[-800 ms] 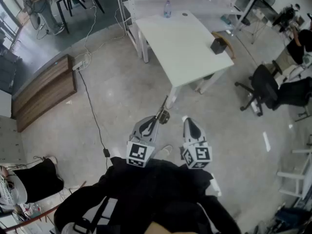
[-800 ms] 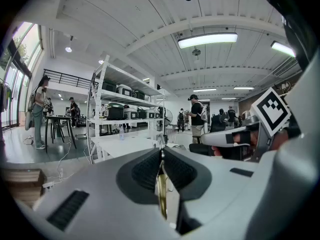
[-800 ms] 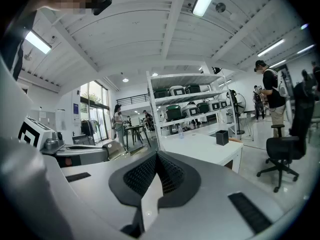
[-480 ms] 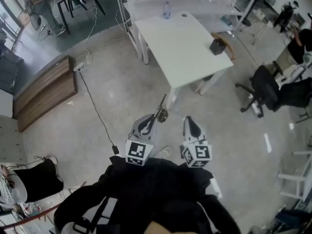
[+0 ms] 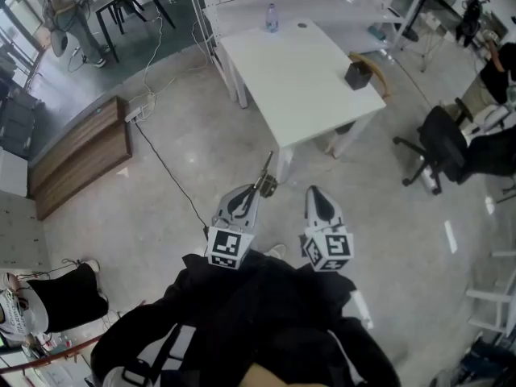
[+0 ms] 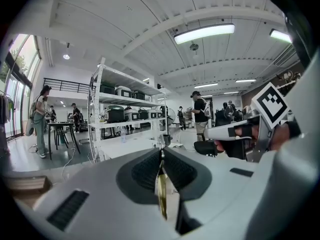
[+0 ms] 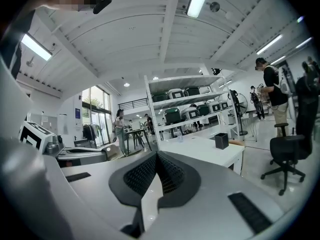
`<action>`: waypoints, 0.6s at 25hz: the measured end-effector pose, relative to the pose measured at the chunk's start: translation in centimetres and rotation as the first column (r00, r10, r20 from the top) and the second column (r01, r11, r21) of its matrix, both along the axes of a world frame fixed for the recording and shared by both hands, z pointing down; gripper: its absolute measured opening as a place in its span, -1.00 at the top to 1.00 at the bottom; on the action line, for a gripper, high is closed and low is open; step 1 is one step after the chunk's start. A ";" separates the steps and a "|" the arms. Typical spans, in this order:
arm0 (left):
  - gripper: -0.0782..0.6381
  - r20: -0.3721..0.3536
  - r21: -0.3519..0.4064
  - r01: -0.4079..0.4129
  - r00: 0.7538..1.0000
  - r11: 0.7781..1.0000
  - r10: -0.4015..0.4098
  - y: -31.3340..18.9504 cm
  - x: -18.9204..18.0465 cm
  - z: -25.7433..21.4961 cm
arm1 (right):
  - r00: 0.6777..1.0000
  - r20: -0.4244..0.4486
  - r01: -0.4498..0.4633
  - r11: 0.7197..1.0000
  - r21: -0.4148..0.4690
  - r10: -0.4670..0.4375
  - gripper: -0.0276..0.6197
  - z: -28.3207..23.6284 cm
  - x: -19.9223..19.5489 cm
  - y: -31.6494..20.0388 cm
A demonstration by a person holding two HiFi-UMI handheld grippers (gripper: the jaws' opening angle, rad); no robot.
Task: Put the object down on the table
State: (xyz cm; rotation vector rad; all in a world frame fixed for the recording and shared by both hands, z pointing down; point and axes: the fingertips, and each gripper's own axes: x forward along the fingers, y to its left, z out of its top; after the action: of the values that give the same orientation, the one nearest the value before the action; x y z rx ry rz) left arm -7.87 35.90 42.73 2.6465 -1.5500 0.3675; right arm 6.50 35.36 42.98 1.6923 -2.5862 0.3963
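Far left of the white table point(image 5: 298, 79), down on the floor: a long wooden bench point(image 5: 81, 153). In front of the table's near corner, up in the air: the left gripper point(image 5: 258, 189), clamped tight on a thin gold-coloured object point(image 6: 160, 196). Held on its edge between the pads, poking out toward the table, not touching it. Too thin to tell what kind of thing. At the table's far edge: a small bottle point(image 5: 272, 17). Just short of the near corner, a bit to the right: the right gripper point(image 5: 314, 190), jaws pressed together. Near the table's right edge: a black box point(image 5: 359, 75). Right of the table: a black office chair point(image 5: 442, 147).
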 end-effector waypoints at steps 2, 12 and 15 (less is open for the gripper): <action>0.70 0.010 -0.004 -0.002 1.000 1.000 0.003 0.0 0.1 -0.1 | 1.000 0.011 -0.001 1.000 -0.007 0.001 0.91 0.2 0.2 0.1; 0.70 0.000 -0.019 -0.006 1.000 1.000 0.006 -2.1 1.8 0.4 | 1.000 0.022 0.005 1.000 -0.021 -0.004 0.91 1.3 1.7 -2.0; 0.70 -0.012 -0.017 -0.007 1.000 1.000 0.007 -3.8 2.1 0.7 | 1.000 0.017 0.007 1.000 -0.029 -0.007 0.91 1.7 1.8 -3.2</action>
State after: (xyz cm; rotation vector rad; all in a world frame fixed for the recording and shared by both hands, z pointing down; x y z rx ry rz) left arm -5.75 32.12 43.48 2.6369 -1.5281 0.3634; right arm 8.26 32.12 44.71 1.6778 -2.5839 0.4474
